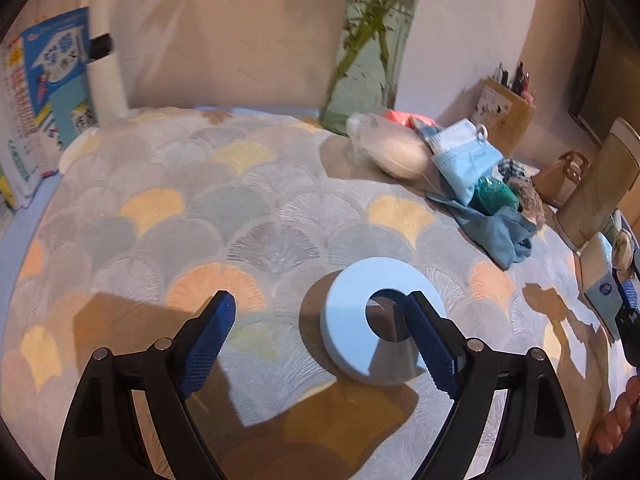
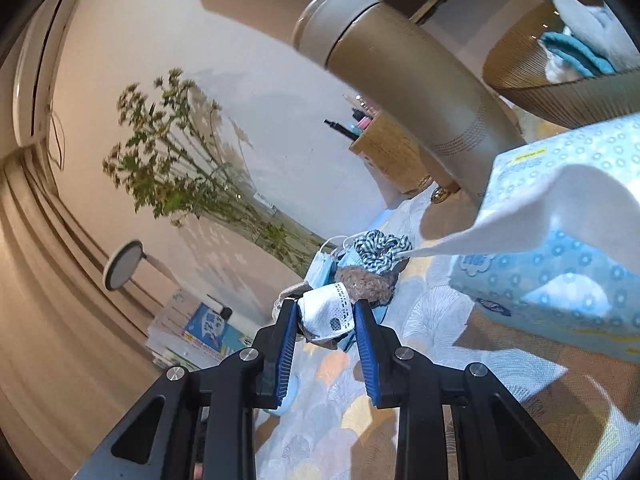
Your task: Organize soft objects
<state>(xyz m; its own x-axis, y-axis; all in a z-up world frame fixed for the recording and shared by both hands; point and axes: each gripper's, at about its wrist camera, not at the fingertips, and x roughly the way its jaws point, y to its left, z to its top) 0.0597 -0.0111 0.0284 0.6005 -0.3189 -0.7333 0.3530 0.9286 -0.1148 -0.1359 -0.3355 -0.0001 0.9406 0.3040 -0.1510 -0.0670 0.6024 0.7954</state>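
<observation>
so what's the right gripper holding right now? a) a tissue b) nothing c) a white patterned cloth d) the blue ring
c: in the right wrist view the right gripper has its blue pads closed on a white patterned cloth, lifted above the pile of soft items.

So the soft stuff is mostly one heap at the far right of the mat: a clear bag [image 1: 390, 152] with something cream inside, a pack of blue masks [image 1: 466, 156] leaning on it, a green bundle [image 1: 494, 196], a checked scrunchie [image 2: 380, 250], a fuzzy brown lump [image 2: 368, 284] and a crumpled blue cloth [image 1: 500, 234] spilling toward the front. One white sock [image 2: 326, 312] with dark dotted print hangs bunched up, pinched between the right gripper [image 2: 326, 308] pads, just in front of the brown lump.
</observation>
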